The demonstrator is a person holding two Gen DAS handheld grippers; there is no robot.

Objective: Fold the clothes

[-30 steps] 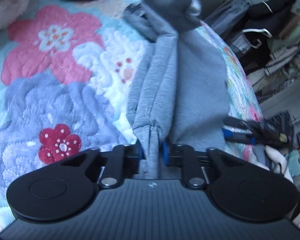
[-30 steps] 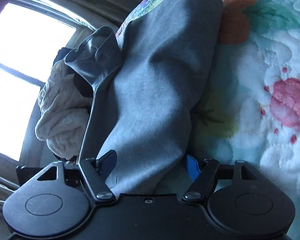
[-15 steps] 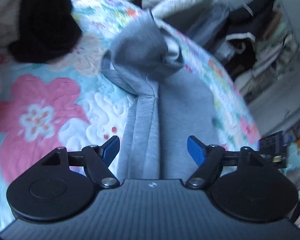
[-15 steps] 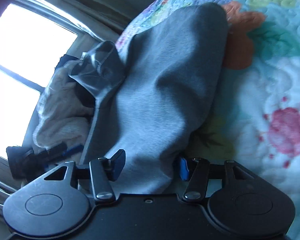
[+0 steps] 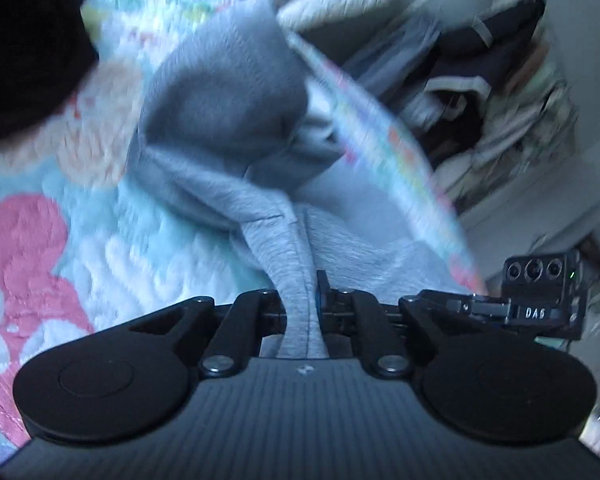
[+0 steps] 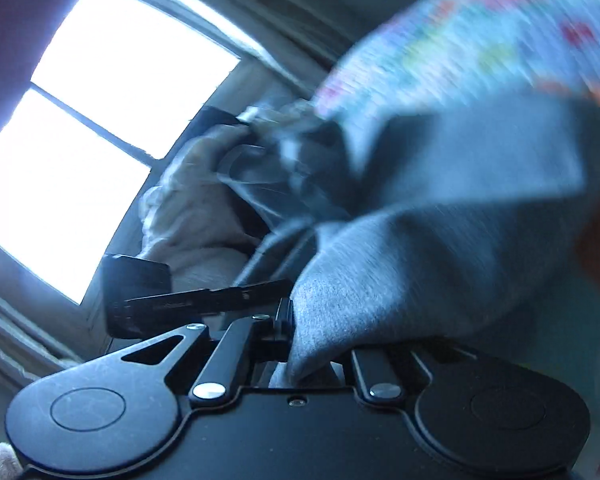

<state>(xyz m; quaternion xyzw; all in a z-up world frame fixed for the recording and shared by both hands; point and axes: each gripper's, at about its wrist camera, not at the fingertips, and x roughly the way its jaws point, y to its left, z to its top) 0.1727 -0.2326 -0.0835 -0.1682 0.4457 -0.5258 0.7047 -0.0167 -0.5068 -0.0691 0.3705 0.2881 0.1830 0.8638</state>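
Observation:
A grey hooded sweatshirt [image 5: 236, 128] lies on a floral quilt [image 5: 100, 232], its hood bunched at the far end. My left gripper [image 5: 300, 300] is shut on a folded edge of the sweatshirt, which rises taut from the jaws. In the right wrist view my right gripper [image 6: 312, 336] is shut on another part of the grey sweatshirt [image 6: 440, 248], lifted off the quilt [image 6: 500, 20]. The other gripper's black body shows at the right in the left wrist view [image 5: 540, 300] and at the left in the right wrist view [image 6: 160, 296]. Both views are motion-blurred.
A black garment [image 5: 24, 48] lies on the quilt at far left. A cream fleece item [image 6: 196, 208] sits by a bright window [image 6: 100, 112]. Beyond the bed's right edge, a rack of clothes [image 5: 480, 72] stands against the wall.
Both grippers were open around the sweatshirt half a second ago and have closed on it. Both have lifted and swung, blurring the views, and now sit close together.

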